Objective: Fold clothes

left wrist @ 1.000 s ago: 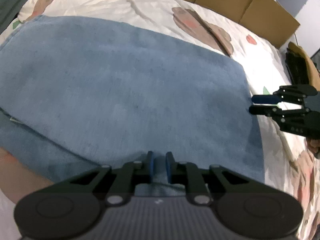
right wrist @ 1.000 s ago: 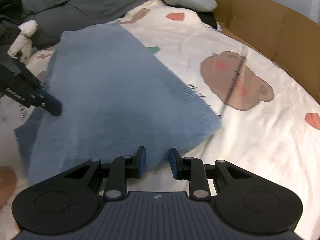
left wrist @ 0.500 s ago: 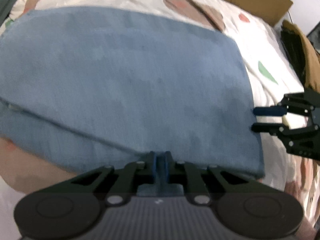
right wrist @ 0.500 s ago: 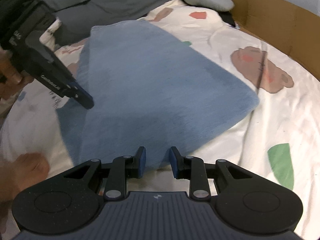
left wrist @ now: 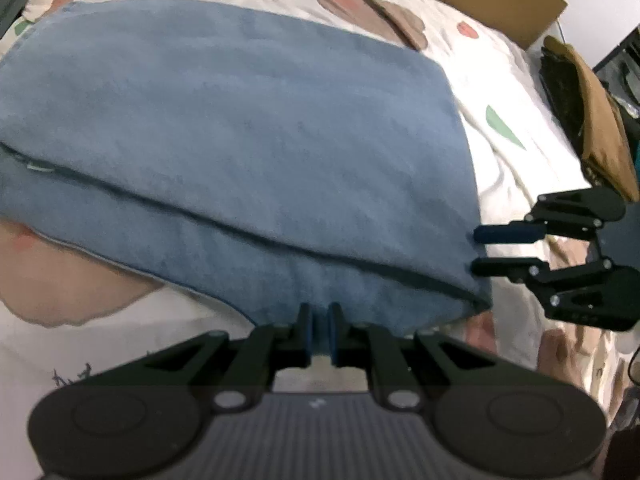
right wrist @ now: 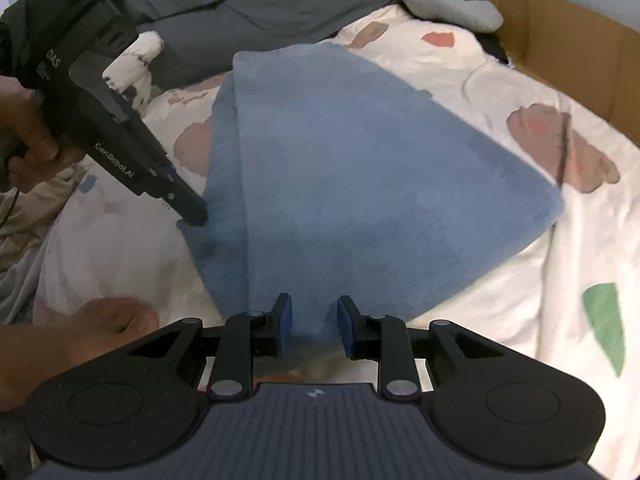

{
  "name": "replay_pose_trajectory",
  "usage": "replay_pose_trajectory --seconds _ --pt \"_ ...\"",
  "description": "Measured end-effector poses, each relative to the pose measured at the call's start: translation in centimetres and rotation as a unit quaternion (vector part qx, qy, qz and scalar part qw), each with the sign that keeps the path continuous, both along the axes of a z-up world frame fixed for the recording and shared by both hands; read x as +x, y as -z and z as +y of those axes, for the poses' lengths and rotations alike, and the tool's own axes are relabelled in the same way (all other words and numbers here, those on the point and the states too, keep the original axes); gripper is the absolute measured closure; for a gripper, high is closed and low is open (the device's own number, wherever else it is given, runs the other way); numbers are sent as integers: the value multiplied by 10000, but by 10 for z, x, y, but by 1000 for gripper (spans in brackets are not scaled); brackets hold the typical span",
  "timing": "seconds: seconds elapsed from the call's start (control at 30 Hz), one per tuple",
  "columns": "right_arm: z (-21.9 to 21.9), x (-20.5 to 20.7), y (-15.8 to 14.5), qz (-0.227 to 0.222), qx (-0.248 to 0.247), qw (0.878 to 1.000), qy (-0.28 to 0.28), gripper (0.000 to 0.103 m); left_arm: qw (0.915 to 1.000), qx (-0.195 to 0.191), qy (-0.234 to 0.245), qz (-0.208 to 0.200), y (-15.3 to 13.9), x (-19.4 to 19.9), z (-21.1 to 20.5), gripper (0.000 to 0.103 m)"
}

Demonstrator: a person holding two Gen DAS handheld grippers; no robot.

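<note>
A blue fleece cloth (left wrist: 248, 136) lies folded on a printed white bedsheet (left wrist: 500, 92), its top layer set back from the layer under it. My left gripper (left wrist: 319, 332) is shut on the near edge of the lower layer. In the right wrist view the left gripper (right wrist: 194, 216) comes in from the left, held by a hand, and pinches the cloth's (right wrist: 360, 168) left edge. My right gripper (right wrist: 314, 326) has the cloth's near corner filling the narrow gap between its pads. From the left wrist the right gripper (left wrist: 476, 251) sits at the cloth's right edge.
Cardboard walls (right wrist: 580, 60) run along the far side of the bed. A grey neck pillow (right wrist: 448, 8) and grey bedding (right wrist: 260, 4) lie beyond the cloth. A brown and black item (left wrist: 588, 120) sits off the bed's right side. A person's bare limb (right wrist: 100, 328) rests on the sheet.
My left jaws have closed on the cloth's edge, and more of the lower layer and bare sheet now show in front of it. The right gripper has swung along the cloth's edge to its corner.
</note>
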State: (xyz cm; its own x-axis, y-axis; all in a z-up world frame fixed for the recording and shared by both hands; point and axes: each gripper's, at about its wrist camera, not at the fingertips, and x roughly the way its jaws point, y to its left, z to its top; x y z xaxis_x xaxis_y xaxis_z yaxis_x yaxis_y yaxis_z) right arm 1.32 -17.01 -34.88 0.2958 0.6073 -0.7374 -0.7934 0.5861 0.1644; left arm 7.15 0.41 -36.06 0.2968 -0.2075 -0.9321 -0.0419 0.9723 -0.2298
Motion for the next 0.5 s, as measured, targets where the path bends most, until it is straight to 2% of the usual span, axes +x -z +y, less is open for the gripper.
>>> replay_pose_trajectory --seconds 0.23,0.4,0.47,0.5 --pt "6 -6 15 -25 -184 9998 -21 75 9999 89 49 77 11 -3 -5 92" --pt "-6 5 4 340 74 9989 323 74 9998 95 22 173 0 4 -3 92" --pt "-18 11 -3 394 262 9968 649 73 9999 74 -93 35 -7 2 2 88" --pt "-23 14 -5 446 294 9953 803 73 9998 69 -156 -32 -11 1 4 76"
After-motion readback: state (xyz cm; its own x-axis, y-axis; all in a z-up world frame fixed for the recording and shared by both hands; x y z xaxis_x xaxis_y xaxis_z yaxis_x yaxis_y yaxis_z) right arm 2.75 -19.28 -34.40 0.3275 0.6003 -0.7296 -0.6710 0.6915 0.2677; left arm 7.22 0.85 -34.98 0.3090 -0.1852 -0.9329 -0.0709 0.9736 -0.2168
